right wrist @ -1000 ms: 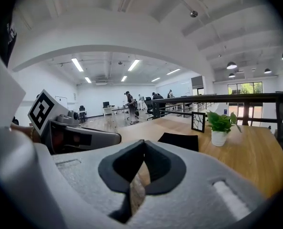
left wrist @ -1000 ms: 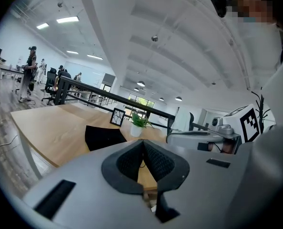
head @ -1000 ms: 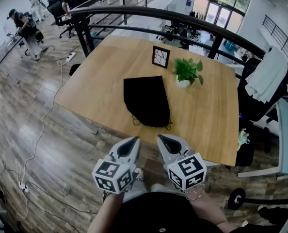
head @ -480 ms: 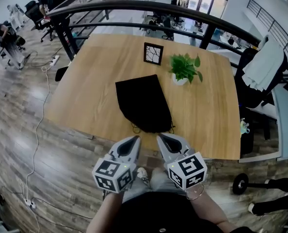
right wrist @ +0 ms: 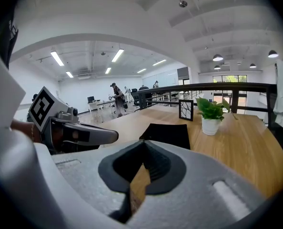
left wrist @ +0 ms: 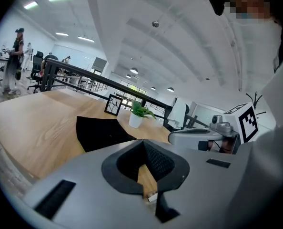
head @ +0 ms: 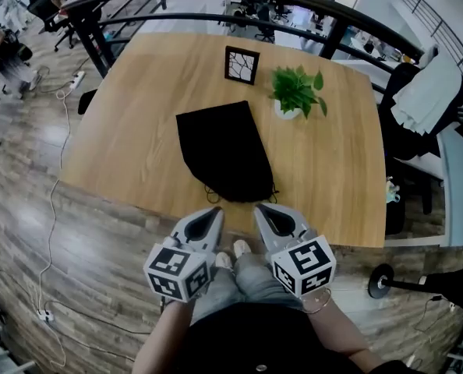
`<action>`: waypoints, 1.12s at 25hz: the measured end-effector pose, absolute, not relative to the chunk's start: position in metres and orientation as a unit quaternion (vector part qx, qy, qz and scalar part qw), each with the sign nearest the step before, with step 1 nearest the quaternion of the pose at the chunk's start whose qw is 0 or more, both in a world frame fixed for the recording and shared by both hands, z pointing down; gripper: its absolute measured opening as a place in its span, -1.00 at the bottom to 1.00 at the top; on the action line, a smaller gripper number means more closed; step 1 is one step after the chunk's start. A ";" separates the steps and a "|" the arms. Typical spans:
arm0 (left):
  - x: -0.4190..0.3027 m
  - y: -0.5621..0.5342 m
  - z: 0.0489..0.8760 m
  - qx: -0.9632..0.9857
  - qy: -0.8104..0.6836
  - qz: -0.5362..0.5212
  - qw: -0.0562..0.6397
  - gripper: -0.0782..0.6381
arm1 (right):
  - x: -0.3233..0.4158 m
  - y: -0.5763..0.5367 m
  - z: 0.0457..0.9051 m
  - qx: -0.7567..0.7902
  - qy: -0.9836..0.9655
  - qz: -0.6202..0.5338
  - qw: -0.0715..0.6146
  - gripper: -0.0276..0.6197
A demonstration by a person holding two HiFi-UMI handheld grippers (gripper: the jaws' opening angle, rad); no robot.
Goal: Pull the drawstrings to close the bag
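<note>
Two closed, empty claws below the black drawstring bag [head: 225, 150]
Left claw [head: 213, 213] and right claw [head: 262, 210] sit side by side at lower centre; the black drawstring bag lies flat on the table [head: 130, 123] mid-frame, drawstrings [head: 213, 194] at its lower end.

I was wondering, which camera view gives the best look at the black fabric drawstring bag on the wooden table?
The head view: it shows the whole black fabric drawstring bag from above, cords included. Both gripper views show only a flattened, partly hidden strip of it.
</note>
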State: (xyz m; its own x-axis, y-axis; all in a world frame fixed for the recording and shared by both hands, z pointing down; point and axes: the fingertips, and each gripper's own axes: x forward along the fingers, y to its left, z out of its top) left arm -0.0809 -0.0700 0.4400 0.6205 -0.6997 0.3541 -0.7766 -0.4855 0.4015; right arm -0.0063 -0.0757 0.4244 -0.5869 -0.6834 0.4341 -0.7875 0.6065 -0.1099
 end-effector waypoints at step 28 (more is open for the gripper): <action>-0.080 -0.104 0.492 0.811 -0.477 0.112 0.319 -0.74 | 0.049 -0.125 0.467 0.415 -0.867 0.178 0.208 -0.91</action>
